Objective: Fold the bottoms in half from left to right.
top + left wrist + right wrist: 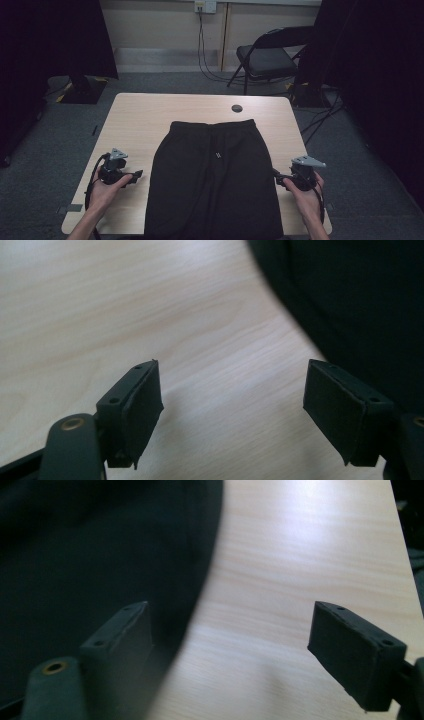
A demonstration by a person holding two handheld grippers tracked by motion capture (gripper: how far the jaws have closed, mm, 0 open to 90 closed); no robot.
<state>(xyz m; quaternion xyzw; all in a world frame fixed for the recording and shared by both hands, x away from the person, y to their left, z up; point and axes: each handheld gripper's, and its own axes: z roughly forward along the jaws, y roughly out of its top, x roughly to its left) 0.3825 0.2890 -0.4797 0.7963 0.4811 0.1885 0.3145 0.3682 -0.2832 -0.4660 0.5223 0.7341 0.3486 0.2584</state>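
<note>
Both grippers, left gripper [136, 176] and right gripper [276, 176], hover with jaws apart beside black shorts [215, 180] near the surface's [145, 115] front edge.

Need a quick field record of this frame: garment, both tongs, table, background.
garment: black shorts spread flat on the table, waistband at the far end, lower part running off the near edge
left tongs: open, nothing between the jaws, beside the garment's left edge, pointing at it
right tongs: open, nothing between the jaws, at the garment's right edge
table: light wood, dark round grommet near the far edge
background: black folding chair behind the table, cables on the floor
</note>
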